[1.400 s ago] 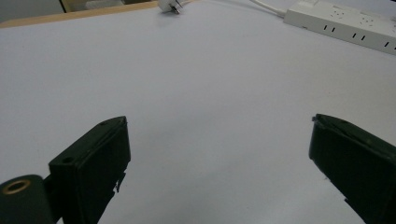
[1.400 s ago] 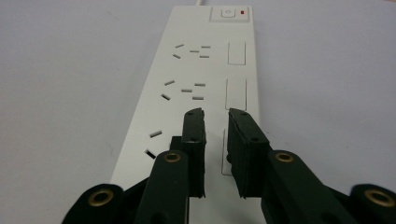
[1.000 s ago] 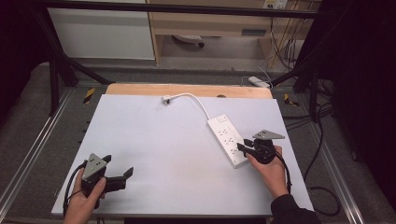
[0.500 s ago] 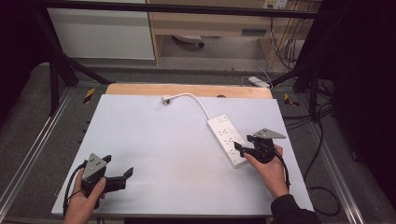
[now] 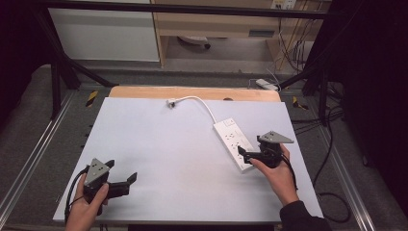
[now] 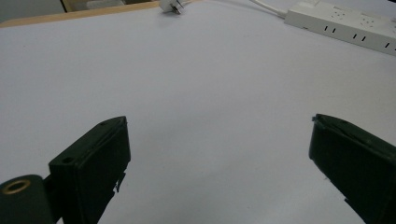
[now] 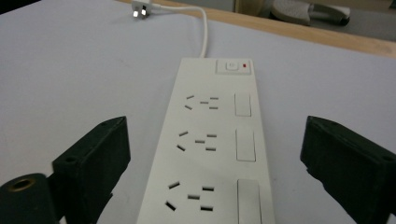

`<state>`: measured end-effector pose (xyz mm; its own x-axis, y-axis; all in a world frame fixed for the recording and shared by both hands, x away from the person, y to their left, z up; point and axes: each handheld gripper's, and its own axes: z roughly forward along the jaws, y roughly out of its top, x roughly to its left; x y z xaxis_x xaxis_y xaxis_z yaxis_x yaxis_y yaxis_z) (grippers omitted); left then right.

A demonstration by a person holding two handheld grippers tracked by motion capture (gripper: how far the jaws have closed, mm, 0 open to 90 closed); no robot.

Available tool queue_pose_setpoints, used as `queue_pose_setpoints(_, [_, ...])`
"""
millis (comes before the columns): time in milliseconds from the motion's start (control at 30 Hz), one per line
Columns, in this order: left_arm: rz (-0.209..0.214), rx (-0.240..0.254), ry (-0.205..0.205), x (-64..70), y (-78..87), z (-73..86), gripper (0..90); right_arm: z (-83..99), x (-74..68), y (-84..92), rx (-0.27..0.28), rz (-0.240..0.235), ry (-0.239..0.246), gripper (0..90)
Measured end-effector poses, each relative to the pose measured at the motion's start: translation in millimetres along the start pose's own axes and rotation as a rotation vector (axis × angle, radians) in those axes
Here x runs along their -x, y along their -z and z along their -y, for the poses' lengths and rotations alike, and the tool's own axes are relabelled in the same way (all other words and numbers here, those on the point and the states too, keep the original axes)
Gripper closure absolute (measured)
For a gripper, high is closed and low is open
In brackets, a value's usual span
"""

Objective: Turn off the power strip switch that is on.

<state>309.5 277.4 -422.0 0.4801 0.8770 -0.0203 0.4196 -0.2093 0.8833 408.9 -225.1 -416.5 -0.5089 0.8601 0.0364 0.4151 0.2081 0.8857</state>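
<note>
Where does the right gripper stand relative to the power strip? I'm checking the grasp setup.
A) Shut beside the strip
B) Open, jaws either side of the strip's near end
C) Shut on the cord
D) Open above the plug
B: the right gripper is open, its jaws flanking the power strip.

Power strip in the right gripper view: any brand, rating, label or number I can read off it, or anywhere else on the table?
None: no legible text anywhere.
Power strip: no readable brand, rating or number on its top face.
Switch: a faint mark, too small to read; the red dot beside it is an indicator, not text.
Plug: no readable marking.
</note>
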Motion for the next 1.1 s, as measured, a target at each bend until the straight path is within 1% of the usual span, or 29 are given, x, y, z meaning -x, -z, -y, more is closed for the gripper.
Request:
queue_pose_setpoints(67, [0.0,0.001,0.001,0.1,0.3,0.0,5.4,-2.0,-0.2,0.0,-0.004,0.021,-0.012,6.2])
queue_pose_setpoints(133, [0.002,0.002,0.001,0.3,0.7,0.3,5.4,-3.7,0.4,2.2,-0.002,0.017,-0.011,2.5])
queue_pose_setpoints(167, [0.003,0.002,0.001,0.1,1.1,0.4,5.4,-4.5,0.5,3.8,0.003,0.015,-0.008,2.2])
queue_pose_setpoints(233, [0.001,0.006,0.004,-0.2,1.3,0.4,5.4,-6.5,1.6,6.9,0.016,0.011,-0.003,2.2])
queue_pose_setpoints(300, [0.001,0.006,0.005,-0.3,1.4,0.5,5.4,-8.7,2.4,10.5,0.033,-0.005,-0.014,2.1])
queue_pose_setpoints(400, [0.001,0.007,0.006,-0.3,1.2,0.4,5.4,-12.4,4.6,15.6,0.061,-0.014,-0.014,1.8])
queue_pose_setpoints(567, [0.002,0.01,0.015,-0.6,2.4,0.6,5.4,-17.3,6.6,21.7,0.082,-0.008,-0.008,2.3])
queue_pose_setpoints(667, [-0.002,0.011,0.012,-0.7,2.4,0.4,5.4,-19.8,6.7,25.0,0.089,-0.006,-0.005,2.9])
queue_pose_setpoints(700, [0.003,0.01,0.012,-0.5,2.2,0.5,5.4,-20.6,6.5,26.5,0.092,-0.01,-0.004,3.2])
queue_pose_setpoints(900, [0.002,0.015,0.021,-0.9,2.7,0.3,5.4,-23.6,3.4,35.4,0.126,-0.008,0.008,3.5])
queue_pose_setpoints(1100, [0.0,0.034,0.038,-3.1,5.7,0.0,5.4,-22.3,0.8,43.2,0.142,0.016,0.024,5.6])
